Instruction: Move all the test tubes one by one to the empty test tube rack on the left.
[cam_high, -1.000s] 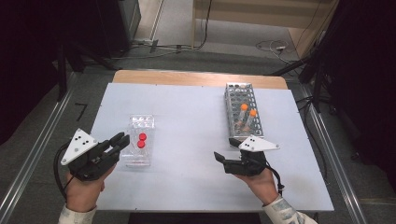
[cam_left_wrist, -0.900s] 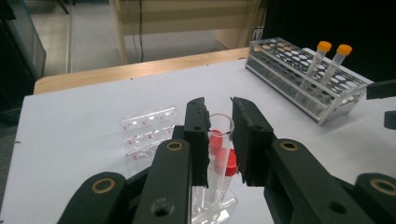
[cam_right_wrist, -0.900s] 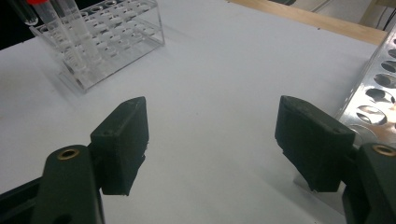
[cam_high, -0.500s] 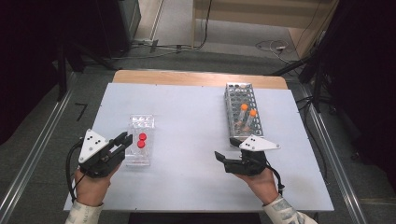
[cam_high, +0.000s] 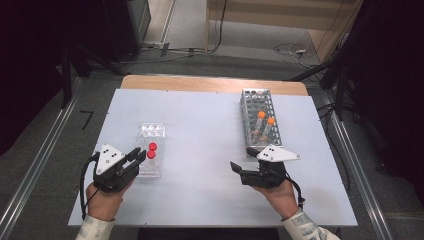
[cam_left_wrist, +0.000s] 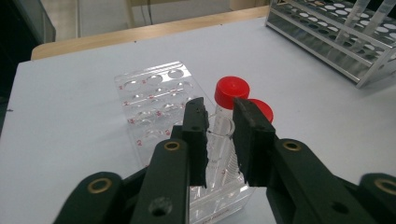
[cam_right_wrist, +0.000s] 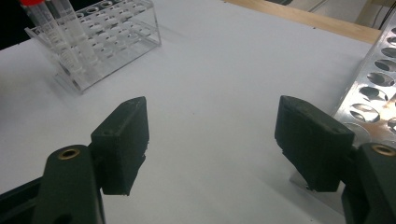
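Clear acrylic rack (cam_left_wrist: 154, 100), landmark, on white table (cam_high: 200, 120). Left gripper (cam_left_wrist: 219, 140): at the rack's near end, levelled low, jaws closed on the nearer red-capped tube (cam_left_wrist: 224, 116) standing in the rack; a second red cap just behind. Right gripper (cam_right_wrist: 212, 140): well right of the rack, resting low, jaws wide, nothing between, beside a metal rack (cam_high: 260, 122) with orange-capped tubes (cam_high: 261, 115).

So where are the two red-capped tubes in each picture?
High view: red-capped tubes left of centre, in the clear rack, by the left gripper.
Left gripper view: centre, one between the jaws.
Right gripper view: top left corner.
Shared landmark: the clear rack.
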